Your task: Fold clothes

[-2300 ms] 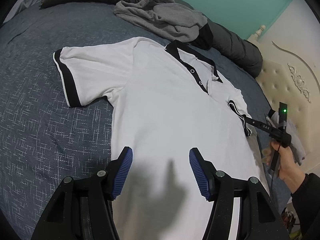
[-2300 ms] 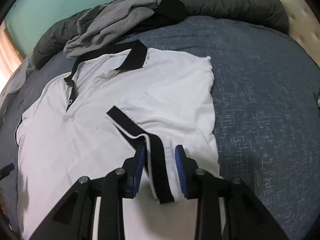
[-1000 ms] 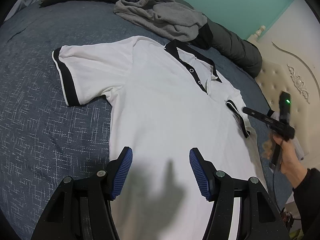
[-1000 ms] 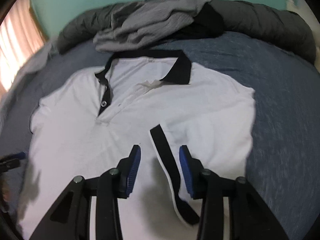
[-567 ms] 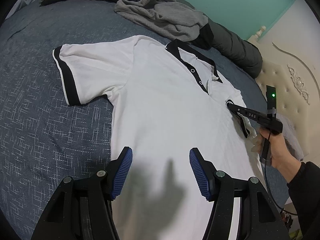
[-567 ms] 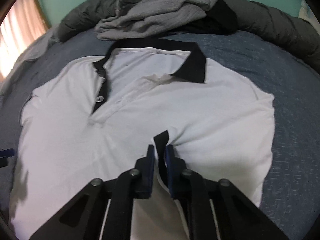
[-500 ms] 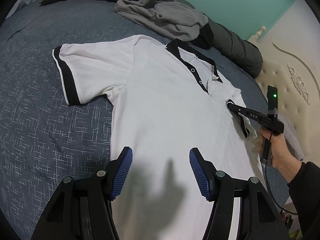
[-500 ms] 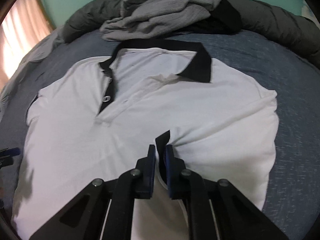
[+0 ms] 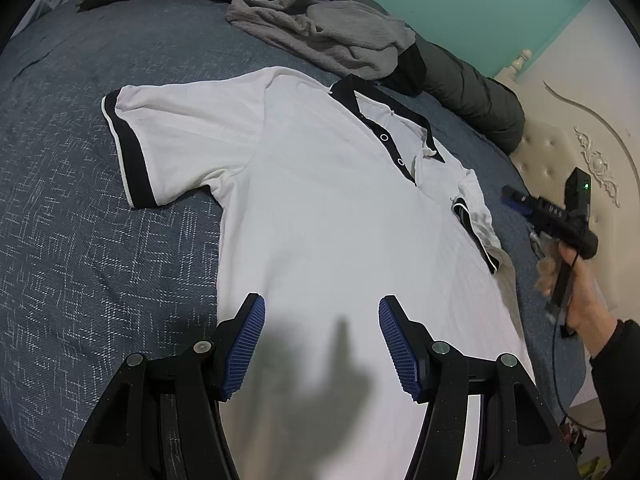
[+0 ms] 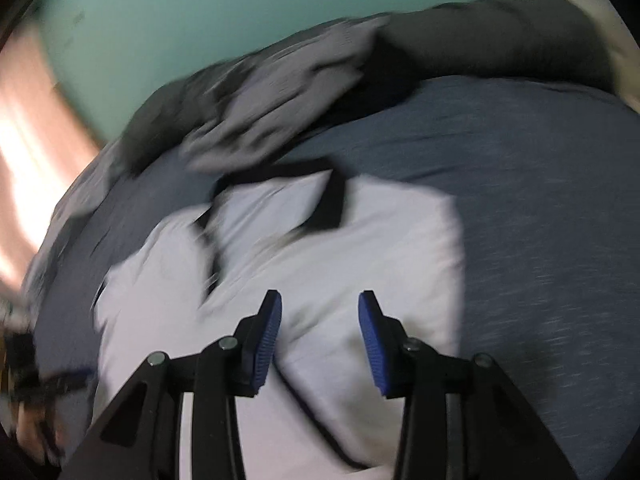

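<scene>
From my left wrist view, my left gripper [image 9: 320,344] hangs wide apart, gripping nothing, over the lower part of the white polo shirt [image 9: 320,208], which lies flat mid-bed [image 9: 80,240] below a grey garment [image 9: 328,36]. One sleeve is folded inward.

The right wrist view is blurred: my right gripper [image 10: 320,336] is opening, nothing between its pads, above that folded side.

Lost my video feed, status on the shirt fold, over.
Left gripper open above hem. Right gripper opening, nothing between the jaws. White black-collared polo shirt flat, right sleeve folded in. Grey crumpled garment clear of it.
</scene>
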